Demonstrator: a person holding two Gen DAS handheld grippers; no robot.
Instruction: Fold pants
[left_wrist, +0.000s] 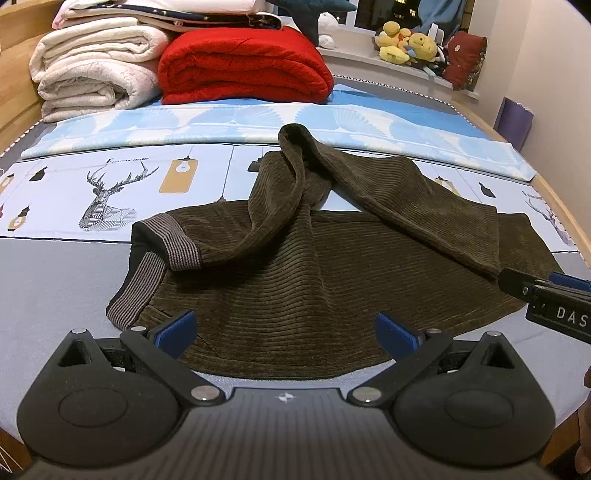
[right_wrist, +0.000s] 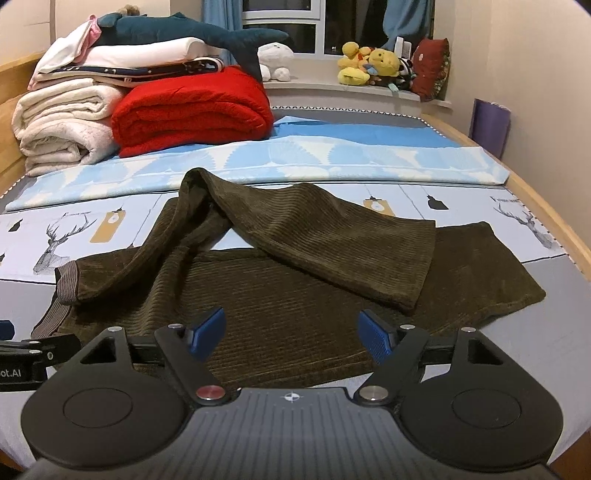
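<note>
Brown pants (left_wrist: 303, 258) lie on the bed (left_wrist: 66, 266), one leg folded across. Left gripper (left_wrist: 286, 328) and right gripper (right_wrist: 293, 334) hover released over the near edge. Only the right view shows the shark (right_wrist: 207, 33).

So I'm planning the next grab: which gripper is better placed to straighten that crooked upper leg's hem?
Probably the right gripper: it is open, and the upper leg's hem on the pants lies just ahead to its right. The left gripper, also open, faces the waistband side.
</note>
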